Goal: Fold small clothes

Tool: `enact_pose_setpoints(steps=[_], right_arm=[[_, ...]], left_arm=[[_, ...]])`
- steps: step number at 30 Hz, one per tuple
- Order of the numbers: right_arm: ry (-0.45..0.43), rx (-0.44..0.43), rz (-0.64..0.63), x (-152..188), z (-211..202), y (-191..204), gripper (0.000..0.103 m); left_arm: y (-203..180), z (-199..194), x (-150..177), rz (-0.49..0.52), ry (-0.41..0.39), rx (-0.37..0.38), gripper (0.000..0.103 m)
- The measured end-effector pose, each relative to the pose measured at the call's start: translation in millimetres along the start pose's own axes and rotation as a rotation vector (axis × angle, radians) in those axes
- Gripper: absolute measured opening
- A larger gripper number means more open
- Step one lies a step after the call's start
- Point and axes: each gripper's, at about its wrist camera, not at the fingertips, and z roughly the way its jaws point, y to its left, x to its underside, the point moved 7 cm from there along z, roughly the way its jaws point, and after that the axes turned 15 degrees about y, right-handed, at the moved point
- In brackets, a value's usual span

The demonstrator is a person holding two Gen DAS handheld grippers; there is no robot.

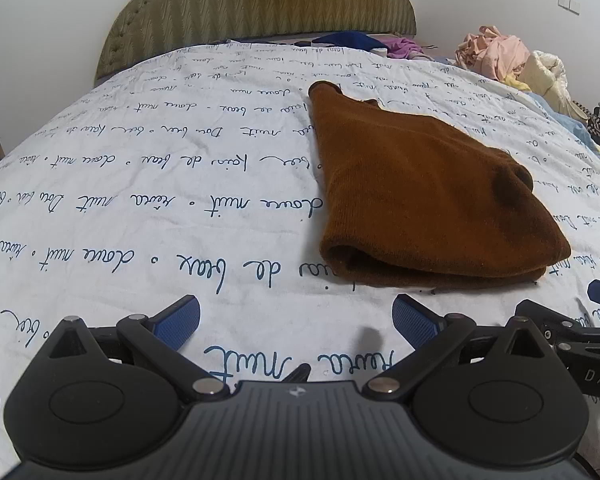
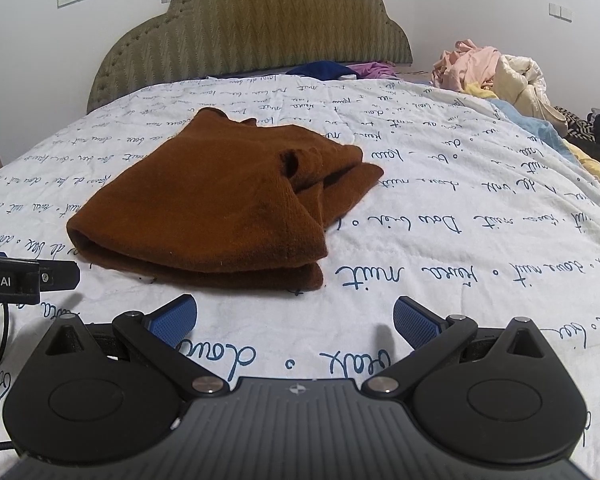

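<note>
Seeing rust-brown knitted garment [image 1: 420, 184] folded in thick layers, rolled edge nearest me | lying on script-printed white quilt [image 1: 140, 200] just ahead of my fingers | left gripper [image 1: 296, 320] spread, empty | right gripper [image 2: 296, 320] spread, empty

Both fisheye views sit low over the bed [image 1: 140, 184], looking forward toward the headboard [image 2: 252, 36]. The left wrist view has the brown garment [image 1: 420, 200] ahead to its right; the right wrist view has it ahead to its left. Both share the garment, headboard and clothes pile [image 2: 496, 72].
</note>
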Motion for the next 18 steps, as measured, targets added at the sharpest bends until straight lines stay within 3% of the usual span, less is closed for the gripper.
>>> enact_pose_setpoints(steps=[18], right_arm=[[0.002,-0.004,-0.002,0.6,0.7,1.6,0.103]], left_arm=[[0.5,-2.4,0.8,0.008,-0.019,-0.024,0.103]])
